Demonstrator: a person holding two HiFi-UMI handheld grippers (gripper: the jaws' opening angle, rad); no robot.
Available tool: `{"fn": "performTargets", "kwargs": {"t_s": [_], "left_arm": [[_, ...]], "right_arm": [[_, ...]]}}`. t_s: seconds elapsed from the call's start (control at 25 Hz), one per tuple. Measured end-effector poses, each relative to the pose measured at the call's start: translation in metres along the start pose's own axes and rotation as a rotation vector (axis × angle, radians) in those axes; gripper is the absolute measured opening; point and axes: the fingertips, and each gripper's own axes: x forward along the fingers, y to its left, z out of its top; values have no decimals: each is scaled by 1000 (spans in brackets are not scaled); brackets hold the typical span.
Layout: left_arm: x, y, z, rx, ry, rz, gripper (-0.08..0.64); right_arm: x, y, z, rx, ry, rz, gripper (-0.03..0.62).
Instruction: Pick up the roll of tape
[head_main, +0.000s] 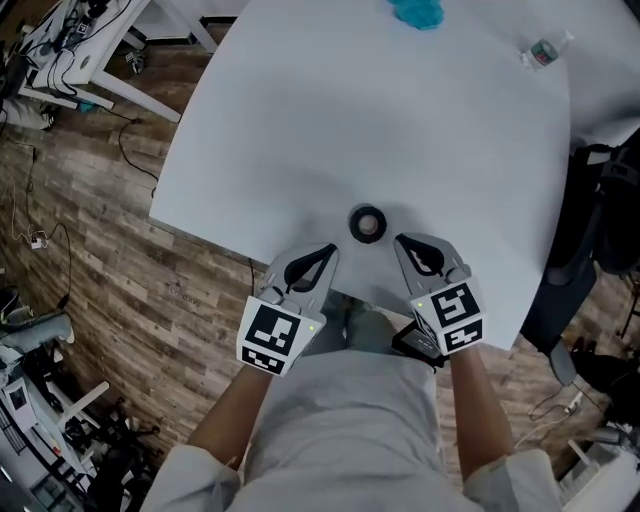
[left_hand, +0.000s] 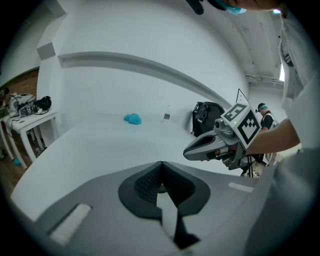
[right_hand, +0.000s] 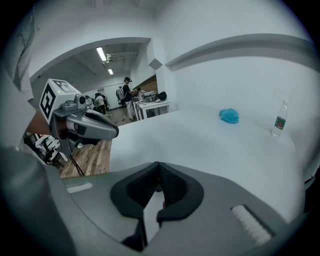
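The roll of tape (head_main: 367, 224) is a small black ring lying flat near the near edge of the white table (head_main: 400, 120). My left gripper (head_main: 331, 248) hangs just below and left of it, with its jaws shut and nothing between them. My right gripper (head_main: 400, 241) hangs just below and right of the roll, also shut and empty. Neither touches the tape. In the left gripper view the tips of the left gripper (left_hand: 161, 164) meet, and the right gripper (left_hand: 192, 151) shows at the right. The right gripper view shows the closed right gripper (right_hand: 159, 165) and the left gripper (right_hand: 114, 132). The roll is hidden in both gripper views.
A crumpled blue cloth (head_main: 416, 12) and a small plastic bottle (head_main: 541, 52) sit at the table's far side. A black chair (head_main: 590, 230) stands at the table's right edge. White desks with cables (head_main: 70, 55) stand on the wood floor to the left.
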Motion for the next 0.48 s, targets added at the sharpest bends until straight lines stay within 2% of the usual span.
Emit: {"fn": "performTargets", "kwargs": {"t_s": [0.4, 0.48], "left_arm": [[11, 6, -15, -13, 29, -13, 18], [13, 6, -19, -14, 32, -14, 18]], "right_arm": [[16, -1, -16, 15, 34, 3, 8], [21, 0, -22, 16, 45, 7, 28]]}}
